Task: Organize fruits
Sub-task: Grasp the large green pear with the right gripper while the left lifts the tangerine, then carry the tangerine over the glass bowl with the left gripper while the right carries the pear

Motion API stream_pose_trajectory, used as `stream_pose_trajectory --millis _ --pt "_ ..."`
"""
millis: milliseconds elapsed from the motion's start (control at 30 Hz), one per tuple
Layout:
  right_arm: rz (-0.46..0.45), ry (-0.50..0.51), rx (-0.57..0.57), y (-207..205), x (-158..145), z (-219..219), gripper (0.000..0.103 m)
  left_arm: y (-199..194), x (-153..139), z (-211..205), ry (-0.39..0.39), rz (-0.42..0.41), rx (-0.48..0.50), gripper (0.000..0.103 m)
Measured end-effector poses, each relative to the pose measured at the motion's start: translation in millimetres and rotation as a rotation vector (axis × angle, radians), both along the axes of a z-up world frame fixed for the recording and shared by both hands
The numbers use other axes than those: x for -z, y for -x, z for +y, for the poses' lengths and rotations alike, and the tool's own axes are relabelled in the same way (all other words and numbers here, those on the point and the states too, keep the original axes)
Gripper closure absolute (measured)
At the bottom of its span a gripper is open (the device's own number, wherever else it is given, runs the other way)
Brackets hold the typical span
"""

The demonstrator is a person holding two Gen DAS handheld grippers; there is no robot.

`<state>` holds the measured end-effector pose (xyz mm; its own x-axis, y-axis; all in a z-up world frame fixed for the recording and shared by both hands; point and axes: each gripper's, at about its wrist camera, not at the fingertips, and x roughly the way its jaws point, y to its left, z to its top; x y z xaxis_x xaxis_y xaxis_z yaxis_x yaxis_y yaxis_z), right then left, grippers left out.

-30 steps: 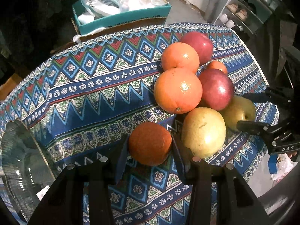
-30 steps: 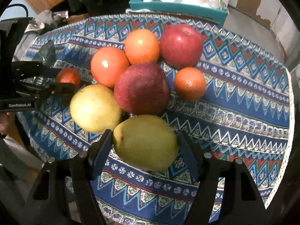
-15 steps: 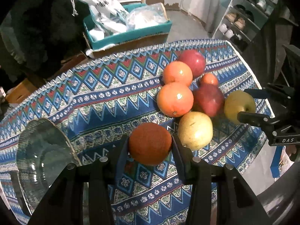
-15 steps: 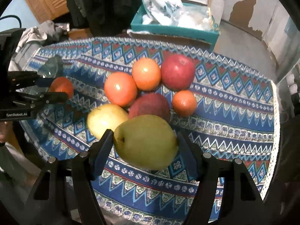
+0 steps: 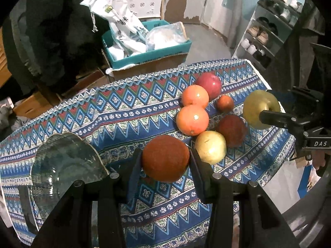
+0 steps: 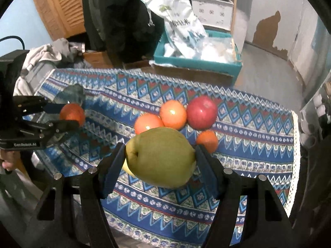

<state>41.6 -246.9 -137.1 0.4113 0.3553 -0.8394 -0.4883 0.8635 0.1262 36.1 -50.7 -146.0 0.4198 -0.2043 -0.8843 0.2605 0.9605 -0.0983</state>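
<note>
Left claw (image 5: 165,163) clamps dark orange (image 5: 165,158); right claw (image 6: 160,161) clamps green pear (image 6: 160,157). Carry level, lower gently into glass bowl (image 5: 53,165), clear of pile.

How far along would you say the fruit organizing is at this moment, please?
Nothing looks sorted yet: the glass dish is empty. In hand: the left gripper grips a dark orange, and the right gripper grips a green pear, both clear of the tablecloth. Left: six fruits clustered on the cloth, including a yellow apple and a red apple.
</note>
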Motion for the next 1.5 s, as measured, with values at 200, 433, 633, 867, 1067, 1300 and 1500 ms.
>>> stream_pose_trajectory --millis 200,433,633,867,1067,1300,1500 --pt "-0.038 -0.034 -0.03 3.2 -18.6 18.7 0.034 7.7 -14.0 15.5 0.005 -0.035 -0.024 0.057" --pt "-0.079 -0.063 -0.074 5.5 -41.4 48.8 0.077 13.4 -22.7 34.9 0.004 -0.054 -0.055 0.057" --pt "0.086 -0.058 -0.018 -23.9 -12.0 74.0 0.092 10.8 -5.9 48.5 0.031 -0.013 -0.093 0.057" --pt "0.236 0.069 -0.082 -15.2 76.8 108.1 0.082 6.8 37.2 76.8 0.042 0.087 -0.174 0.057" --pt "0.228 0.059 -0.063 -23.2 71.7 115.0 0.063 6.4 35.1 91.5 0.069 0.079 -0.21 0.057" --pt "0.263 0.097 0.019 -26.1 77.8 93.2 0.036 8.5 37.5 100.7 0.055 0.078 -0.21 0.057" --pt "0.294 0.13 0.052 -21.5 85.5 81.0 0.036 8.5 38.6 98.8 0.069 0.09 -0.206 0.057"
